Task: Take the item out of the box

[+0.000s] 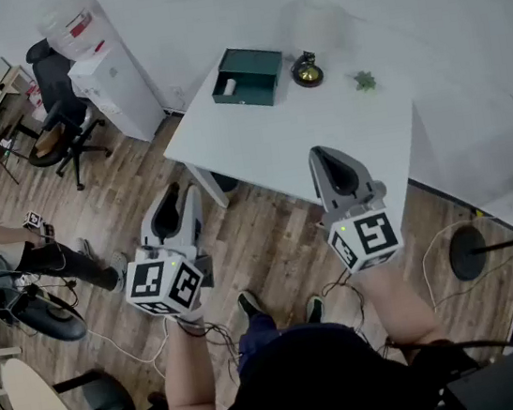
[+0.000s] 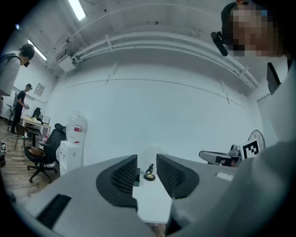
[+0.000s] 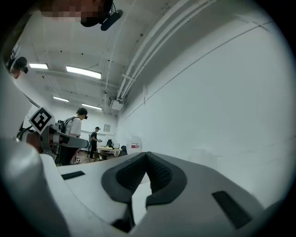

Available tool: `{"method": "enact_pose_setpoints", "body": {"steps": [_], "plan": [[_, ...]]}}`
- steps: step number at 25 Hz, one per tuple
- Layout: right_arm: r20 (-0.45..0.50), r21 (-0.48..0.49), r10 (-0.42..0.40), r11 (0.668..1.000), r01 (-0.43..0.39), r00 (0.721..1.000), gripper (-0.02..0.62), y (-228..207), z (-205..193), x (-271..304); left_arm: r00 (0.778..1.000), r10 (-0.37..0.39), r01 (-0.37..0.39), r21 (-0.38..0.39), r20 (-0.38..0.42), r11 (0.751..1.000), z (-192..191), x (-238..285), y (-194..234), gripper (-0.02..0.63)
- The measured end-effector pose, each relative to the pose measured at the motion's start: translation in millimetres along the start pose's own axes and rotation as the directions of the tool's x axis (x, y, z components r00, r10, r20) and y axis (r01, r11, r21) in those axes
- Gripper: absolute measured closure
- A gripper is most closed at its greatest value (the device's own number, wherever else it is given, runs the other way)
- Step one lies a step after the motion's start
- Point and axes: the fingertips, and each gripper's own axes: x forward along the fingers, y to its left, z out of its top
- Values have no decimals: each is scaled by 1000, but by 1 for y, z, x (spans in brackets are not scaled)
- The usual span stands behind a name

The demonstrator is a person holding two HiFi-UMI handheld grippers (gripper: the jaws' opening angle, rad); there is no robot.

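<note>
Approach not yet begun: left gripper (image 1: 178,201), jaws apart, and right gripper (image 1: 331,158), jaws together and empty, hang well short of the open green box (image 1: 246,76) holding a white item (image 1: 229,86).

Your left hand-held gripper (image 2: 147,158) has its jaws apart; between them you see a white tabletop (image 2: 151,200) with a small ornament (image 2: 149,172).

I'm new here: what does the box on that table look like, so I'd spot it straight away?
Find the white table by the wall. At its far left corner sits the box, dark green, square and open-topped, with a small white item inside. Unlike the round gold-and-black ornament and the little green sprig to its right, it is flat-sided and hollow.
</note>
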Motion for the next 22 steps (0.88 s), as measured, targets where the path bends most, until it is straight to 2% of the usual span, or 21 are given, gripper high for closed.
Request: {"method": "enact_pose_setpoints", "body": {"steps": [5,9,13,18,22], "plan": [[-10,19,18,1000,-18,1000,591,-32,-2,-62,1000,22,-22,5,-19,1000,-15,-17,-67,479],[8,40,28,999,-29,1000,591,-41,9,-94,999,38,-37,72,-8,997,-1,-27,-93,479],[53,11,58,998,-58,997,592,-45,33,-105,996,71,-77,121,50,990,27,-33,-102,480],[46,50,51,997,-53,998,589,-53,33,-107,992,116,-120,135,40,983,20,-40,-96,482],[51,60,35,997,-38,998,588,-54,42,-102,991,121,-129,149,60,980,37,-50,-92,483]]}}
